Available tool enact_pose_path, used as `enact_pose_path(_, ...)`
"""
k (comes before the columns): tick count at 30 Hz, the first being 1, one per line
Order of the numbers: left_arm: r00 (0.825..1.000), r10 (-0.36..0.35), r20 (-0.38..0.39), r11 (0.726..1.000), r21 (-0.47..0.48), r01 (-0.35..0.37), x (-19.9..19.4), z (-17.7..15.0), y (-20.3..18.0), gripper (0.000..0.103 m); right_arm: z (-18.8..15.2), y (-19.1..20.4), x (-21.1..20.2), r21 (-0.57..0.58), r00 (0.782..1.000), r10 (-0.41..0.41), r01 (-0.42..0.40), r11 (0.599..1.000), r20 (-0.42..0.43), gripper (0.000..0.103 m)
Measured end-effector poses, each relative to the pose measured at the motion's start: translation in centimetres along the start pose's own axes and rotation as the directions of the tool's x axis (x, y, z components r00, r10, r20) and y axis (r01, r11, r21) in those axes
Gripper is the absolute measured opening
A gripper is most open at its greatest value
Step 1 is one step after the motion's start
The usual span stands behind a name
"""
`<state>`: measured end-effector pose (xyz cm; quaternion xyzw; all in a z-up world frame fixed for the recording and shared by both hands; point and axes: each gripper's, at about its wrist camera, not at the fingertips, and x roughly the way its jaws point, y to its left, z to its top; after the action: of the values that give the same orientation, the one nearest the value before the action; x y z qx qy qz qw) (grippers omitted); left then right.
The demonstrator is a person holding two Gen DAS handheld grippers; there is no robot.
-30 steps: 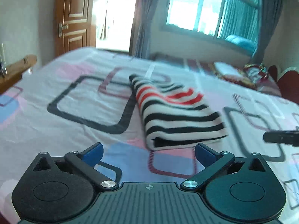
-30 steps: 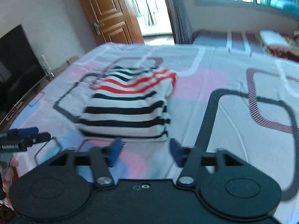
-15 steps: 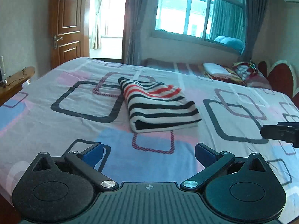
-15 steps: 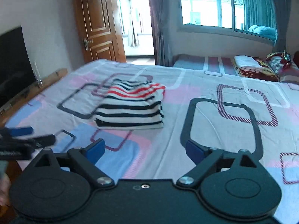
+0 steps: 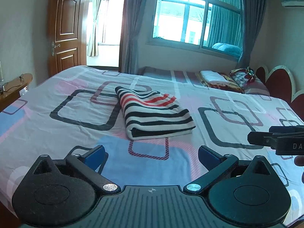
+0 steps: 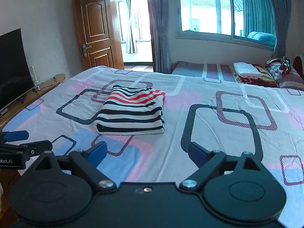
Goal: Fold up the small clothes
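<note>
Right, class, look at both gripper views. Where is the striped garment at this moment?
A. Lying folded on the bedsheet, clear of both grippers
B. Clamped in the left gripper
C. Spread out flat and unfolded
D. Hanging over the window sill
A: the striped garment lies folded on the bedsheet, and both the left gripper and right gripper stand open and empty, short of it.

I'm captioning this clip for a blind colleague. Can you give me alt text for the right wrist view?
A folded black, white and red striped garment lies on a bed with a pastel sheet of rounded squares. The open, empty right gripper hangs over the bed's near edge, short of the garment. Behind are a wooden door, a curtained window and, left, a television.
</note>
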<state>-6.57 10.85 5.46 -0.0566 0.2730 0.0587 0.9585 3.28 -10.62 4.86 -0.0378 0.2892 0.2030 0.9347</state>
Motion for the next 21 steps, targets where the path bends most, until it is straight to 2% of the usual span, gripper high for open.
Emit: enact_pose_path(21, 1.000, -0.015, 0.005, 1.000, 0.007, 0.015, 0.15, 0.48, -0.35, 0.103, 0.18, -0.04, -0.57, -0.018, 1.000, -0.011, 0.012, 1.000, 0.014, 0.092)
